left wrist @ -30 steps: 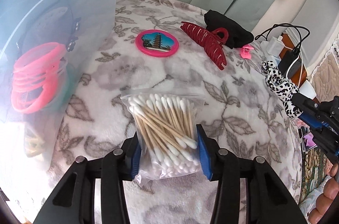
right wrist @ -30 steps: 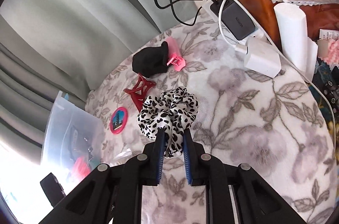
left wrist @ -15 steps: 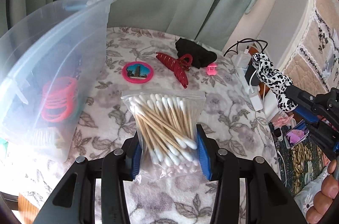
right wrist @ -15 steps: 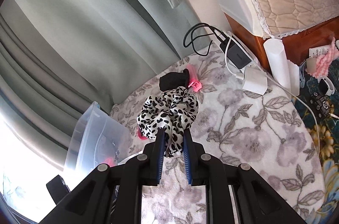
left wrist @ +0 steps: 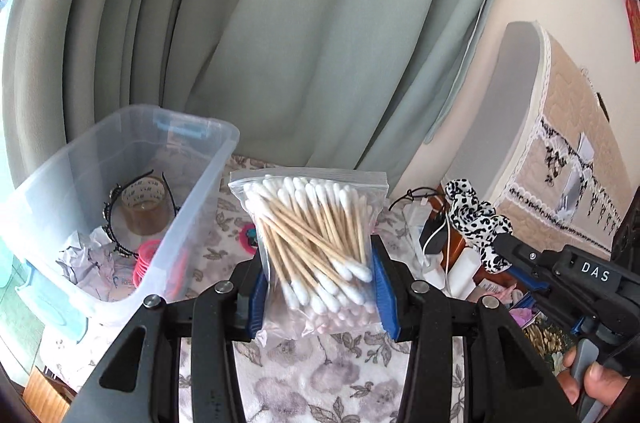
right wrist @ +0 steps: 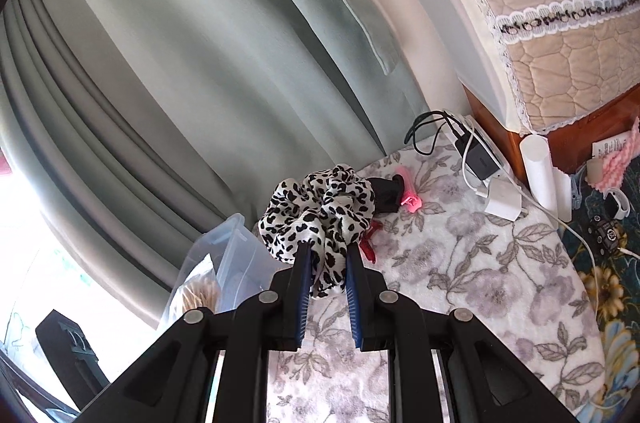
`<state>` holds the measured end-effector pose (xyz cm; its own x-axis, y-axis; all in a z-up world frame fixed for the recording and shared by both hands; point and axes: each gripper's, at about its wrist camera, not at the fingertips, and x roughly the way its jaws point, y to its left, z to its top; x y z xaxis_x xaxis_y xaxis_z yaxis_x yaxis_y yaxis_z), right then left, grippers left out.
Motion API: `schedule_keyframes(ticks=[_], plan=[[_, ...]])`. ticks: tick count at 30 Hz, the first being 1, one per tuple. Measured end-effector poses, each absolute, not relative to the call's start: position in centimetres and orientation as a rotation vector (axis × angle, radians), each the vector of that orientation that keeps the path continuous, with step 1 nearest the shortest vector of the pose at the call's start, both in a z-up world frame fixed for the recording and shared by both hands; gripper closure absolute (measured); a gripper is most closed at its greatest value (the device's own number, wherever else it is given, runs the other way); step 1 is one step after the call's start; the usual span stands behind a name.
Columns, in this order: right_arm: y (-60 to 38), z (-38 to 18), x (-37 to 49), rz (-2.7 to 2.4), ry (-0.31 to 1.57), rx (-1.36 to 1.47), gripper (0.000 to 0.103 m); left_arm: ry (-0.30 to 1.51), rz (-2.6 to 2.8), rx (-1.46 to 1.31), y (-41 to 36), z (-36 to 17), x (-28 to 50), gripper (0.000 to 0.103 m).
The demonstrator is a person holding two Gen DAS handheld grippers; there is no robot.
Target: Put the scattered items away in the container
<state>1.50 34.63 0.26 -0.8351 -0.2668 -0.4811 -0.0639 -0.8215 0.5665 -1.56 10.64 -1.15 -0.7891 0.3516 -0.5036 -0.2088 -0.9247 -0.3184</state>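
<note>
My left gripper [left wrist: 316, 255] is shut on a clear zip bag of cotton swabs [left wrist: 314, 239], held well above the floral table. The clear plastic container [left wrist: 192, 215] stands to its left, holding a tape roll [left wrist: 144, 207], a black headband and pink bangles [left wrist: 146, 259]. My right gripper [right wrist: 325, 249] is shut on a black-and-white spotted scrunchie [right wrist: 320, 207], also lifted; the same scrunchie [left wrist: 476, 223] shows at the right of the left wrist view. On the table lie a black cloth [right wrist: 384, 193], a pink clip [right wrist: 410, 197] and a red claw clip [right wrist: 367, 247], partly hidden.
Chargers and cables [right wrist: 480, 167] sit at the table's far right, next to a white cylinder [right wrist: 540, 175]. Green curtains [left wrist: 300, 23] hang behind the table. A quilted cover [right wrist: 560, 43] drapes furniture at right. A person's hand [left wrist: 592, 383] holds the right gripper's handle.
Both grippers have risen well above the table with their items. The left view now looks down into the container's open top instead of at its side wall.
</note>
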Motion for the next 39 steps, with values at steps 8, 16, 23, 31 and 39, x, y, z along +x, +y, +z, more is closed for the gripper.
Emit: schedule_keyframes(ticks=[8,16,23,31,39], plan=[[31.7,3.5,2.8,-2.762,-0.809,0.75,0.085,-0.421,2.744,-0.724,7.1,1.6,-0.5,0.057],[27.8,5.6,2.9,-2.736,-0.715,0.708,0.085,-0.512,2.809,-0.674,2.9,2.6,0.2,0.057],[22.8,5.7,1.6,-2.678,-0.593,0.763,0.085,-0.651,2.847,-0.675,-1.6,1.8,-0.1,0.057],[17.5,4.3,-0.6,-2.604,-0.454,0.871,0.085,-0.752,2.851,-0.73,-5.3,-0.5,-1.5,0.057],[12.8,1.3,-2.5,-2.526,-0.344,0.995,0.085,-0.836,2.847,-0.785,-8.7,-3.1,-2.9,0.057]])
